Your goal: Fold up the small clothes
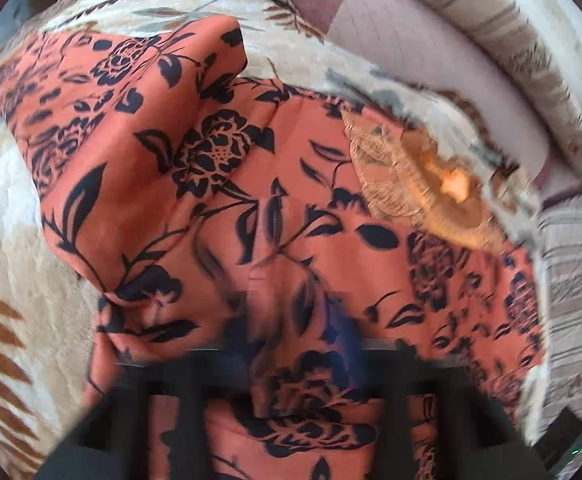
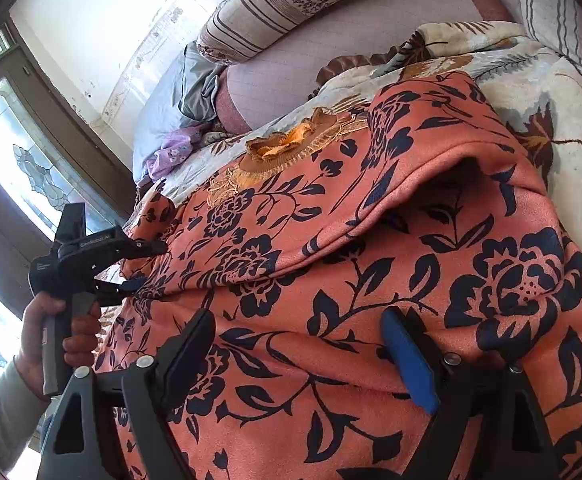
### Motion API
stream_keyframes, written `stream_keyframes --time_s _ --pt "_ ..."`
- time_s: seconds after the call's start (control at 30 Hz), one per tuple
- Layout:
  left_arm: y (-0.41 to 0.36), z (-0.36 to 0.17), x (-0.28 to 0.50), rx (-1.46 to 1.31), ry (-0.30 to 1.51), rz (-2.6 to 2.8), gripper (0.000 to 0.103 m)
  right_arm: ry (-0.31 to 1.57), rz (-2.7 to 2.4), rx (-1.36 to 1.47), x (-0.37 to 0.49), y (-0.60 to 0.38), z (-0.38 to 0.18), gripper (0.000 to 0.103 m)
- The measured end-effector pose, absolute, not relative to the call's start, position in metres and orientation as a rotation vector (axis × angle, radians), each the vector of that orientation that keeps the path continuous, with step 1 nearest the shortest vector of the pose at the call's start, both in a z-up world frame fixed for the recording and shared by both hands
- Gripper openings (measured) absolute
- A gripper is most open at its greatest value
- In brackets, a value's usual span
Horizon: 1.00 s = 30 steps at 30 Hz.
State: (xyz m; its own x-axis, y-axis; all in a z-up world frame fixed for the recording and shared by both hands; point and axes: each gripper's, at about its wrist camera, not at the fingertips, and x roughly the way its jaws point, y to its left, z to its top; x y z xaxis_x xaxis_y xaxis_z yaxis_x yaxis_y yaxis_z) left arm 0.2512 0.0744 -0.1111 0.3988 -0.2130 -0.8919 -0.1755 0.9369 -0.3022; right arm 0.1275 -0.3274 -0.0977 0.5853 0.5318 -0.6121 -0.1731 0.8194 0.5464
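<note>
An orange garment [image 1: 219, 128] with a black flower print and a gold lace collar [image 1: 419, 188] lies spread on a cream leaf-patterned blanket [image 1: 19, 248]. One flap is folded over at the upper left. My left gripper [image 1: 287, 328] is blurred and shut on a bunched edge of the cloth. In the right wrist view the same garment [image 2: 371, 280] fills the frame, its collar [image 2: 287, 148] at the far end. A hand holds the left gripper [image 2: 147, 266], which pinches the garment's left edge. My right gripper [image 2: 303, 356] hovers open over the near part of the cloth, holding nothing.
Striped pillows [image 2: 275, 12] lie along the far side on a pink sheet [image 2: 311, 68]. A purple cloth [image 2: 173, 152] and a grey cloth [image 2: 187, 88] sit beyond the blanket. A glass door [image 2: 23, 160] stands at the left. The blanket [image 2: 563, 120] extends right of the garment.
</note>
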Motion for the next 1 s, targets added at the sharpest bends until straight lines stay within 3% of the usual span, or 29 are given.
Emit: stream_keyframes --time_s 0.1,0.3,0.37,0.5,0.53,0.6,0.67,0.73,0.8,0.87,1.0 --pt "0.075 -0.097 0.255 -0.348 1.133 -0.043 0.005 0.852 0.425 0.461 0.128 -0.326 -0.097 0.087" --pt "0.047 0.006 0.233 -0.122 0.712 -0.084 0.006 0.851 0.426 0.462 0.128 -0.326 -0.098 0.087" --pt "0.046 -0.011 0.245 -0.095 0.774 -0.081 0.007 0.851 0.426 0.463 0.128 -0.326 -0.098 0.087" --pt "0.059 -0.119 0.276 -0.077 1.125 0.029 0.01 0.85 0.428 0.46 0.128 -0.325 -0.098 0.088" --pt "0.063 -0.119 0.266 -0.101 1.018 0.004 0.01 0.849 0.429 0.463 0.128 -0.326 -0.098 0.088" --pt "0.061 -0.111 0.254 -0.071 0.98 0.01 0.025 0.848 0.43 0.467 0.128 -0.326 -0.097 0.088" --pt "0.06 -0.102 0.25 -0.071 0.999 0.016 0.028 0.851 0.428 0.461 0.128 -0.326 -0.097 0.088" --pt "0.069 -0.09 0.238 -0.174 0.957 0.014 0.042 0.854 0.429 0.451 0.128 -0.323 -0.096 0.09" --pt "0.079 -0.099 0.231 -0.221 0.92 0.034 0.083 0.853 0.428 0.451 0.129 -0.322 -0.096 0.09" --pt "0.076 -0.123 0.232 -0.161 0.97 0.054 0.084 0.851 0.43 0.455 0.129 -0.322 -0.097 0.09" --pt "0.064 -0.109 0.23 -0.135 0.911 0.066 0.083 0.854 0.425 0.444 0.129 -0.321 -0.097 0.09"
